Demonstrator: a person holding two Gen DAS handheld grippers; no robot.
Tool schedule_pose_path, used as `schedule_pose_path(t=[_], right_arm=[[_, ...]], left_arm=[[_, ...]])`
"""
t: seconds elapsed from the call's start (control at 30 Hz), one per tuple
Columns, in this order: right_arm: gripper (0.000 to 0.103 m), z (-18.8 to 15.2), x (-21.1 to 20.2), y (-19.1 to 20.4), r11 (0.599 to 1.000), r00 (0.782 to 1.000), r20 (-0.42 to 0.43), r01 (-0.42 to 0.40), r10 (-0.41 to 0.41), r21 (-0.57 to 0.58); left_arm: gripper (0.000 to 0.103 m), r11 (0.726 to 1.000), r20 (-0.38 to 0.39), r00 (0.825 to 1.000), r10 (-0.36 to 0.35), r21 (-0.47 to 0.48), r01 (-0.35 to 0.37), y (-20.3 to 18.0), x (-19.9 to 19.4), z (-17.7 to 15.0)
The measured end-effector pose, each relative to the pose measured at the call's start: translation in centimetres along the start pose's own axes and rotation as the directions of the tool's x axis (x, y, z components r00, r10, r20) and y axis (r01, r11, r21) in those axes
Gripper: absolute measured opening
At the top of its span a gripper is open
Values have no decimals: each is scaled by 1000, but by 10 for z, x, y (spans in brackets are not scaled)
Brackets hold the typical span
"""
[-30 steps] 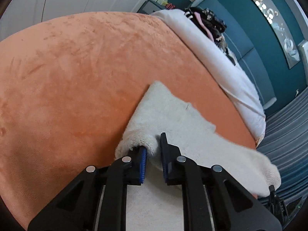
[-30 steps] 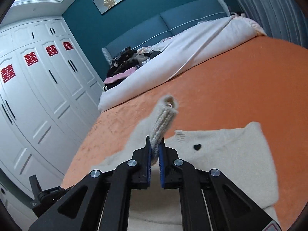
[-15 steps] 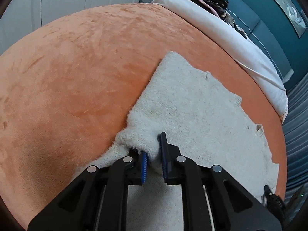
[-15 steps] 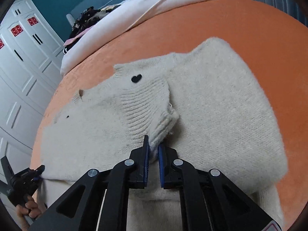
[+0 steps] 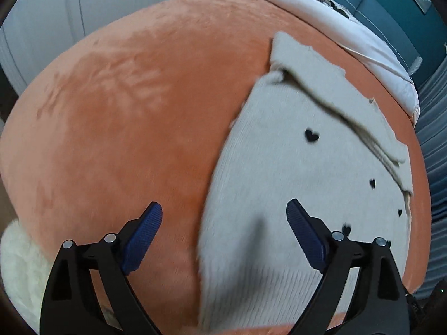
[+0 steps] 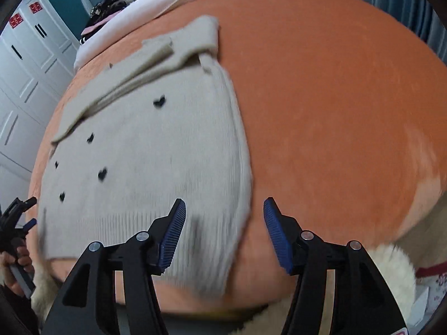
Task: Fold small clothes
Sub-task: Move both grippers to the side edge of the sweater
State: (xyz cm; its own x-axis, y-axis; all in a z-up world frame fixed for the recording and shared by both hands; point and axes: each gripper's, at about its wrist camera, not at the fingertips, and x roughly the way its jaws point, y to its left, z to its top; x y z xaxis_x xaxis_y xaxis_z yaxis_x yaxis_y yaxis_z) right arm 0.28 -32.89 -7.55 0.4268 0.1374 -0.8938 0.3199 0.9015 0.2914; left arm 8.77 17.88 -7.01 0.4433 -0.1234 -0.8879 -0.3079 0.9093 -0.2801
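1. The left gripper [image 5: 223, 217] is spread wide, gripping nothing.
2. The right gripper [image 6: 223, 217] is likewise released.
3. The cream sweater [image 5: 293, 195] lies folded on the orange bedspread [image 5: 125, 111]; motion blur smears its near hem.

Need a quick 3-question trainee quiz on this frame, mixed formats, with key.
1. True or false: the left gripper is clamped on the sweater.
2. The small black marks on the sweater are: A) stars B) hearts C) stripes
3. Fill in: the sweater lies on an ____ bedspread.

Key:
1. False. Its jaws are spread wide with nothing between them; the right gripper is open too.
2. B
3. orange
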Motion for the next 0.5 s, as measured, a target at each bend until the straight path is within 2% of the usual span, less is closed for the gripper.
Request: schedule_pose_path(t=[0.03, 0.13, 0.27, 0.3, 0.33, 0.37, 0.43, 0.5], right_arm=[[57, -11, 2, -1, 1000, 999, -24, -24, 24, 18], [59, -24, 8, 8, 994, 993, -57, -102, 104, 28], [60, -21, 16, 23, 989, 989, -16, -144, 145, 44], [57, -19, 17, 23, 987, 988, -4, -152, 153, 57], [41, -18, 17, 23, 984, 986, 3, -164, 164, 70], [14, -16, 17, 24, 981, 984, 2, -180, 180, 79], [12, -12, 12, 26, 974, 979, 29, -205, 203, 93], [11, -12, -2, 33, 974, 974, 82, -217, 212, 58]], left_arm=[[89, 1000, -19, 1000, -13, -20, 12, 7, 0, -10], [93, 999, -2, 999, -34, -22, 34, 9, -8, -33], [91, 999, -34, 999, -39, 18, 40, -9, -6, -40], [80, 998, -41, 998, -39, 38, 40, -14, -5, -40], [72, 998, -51, 998, -28, 60, 31, -20, -5, -41], [57, 997, -61, 998, -21, 78, 26, -25, -4, -40], [41, 995, -66, 998, -1, 104, 8, -33, -7, -38], [16, 992, -57, 998, 4, 126, 4, -40, -14, -37]])
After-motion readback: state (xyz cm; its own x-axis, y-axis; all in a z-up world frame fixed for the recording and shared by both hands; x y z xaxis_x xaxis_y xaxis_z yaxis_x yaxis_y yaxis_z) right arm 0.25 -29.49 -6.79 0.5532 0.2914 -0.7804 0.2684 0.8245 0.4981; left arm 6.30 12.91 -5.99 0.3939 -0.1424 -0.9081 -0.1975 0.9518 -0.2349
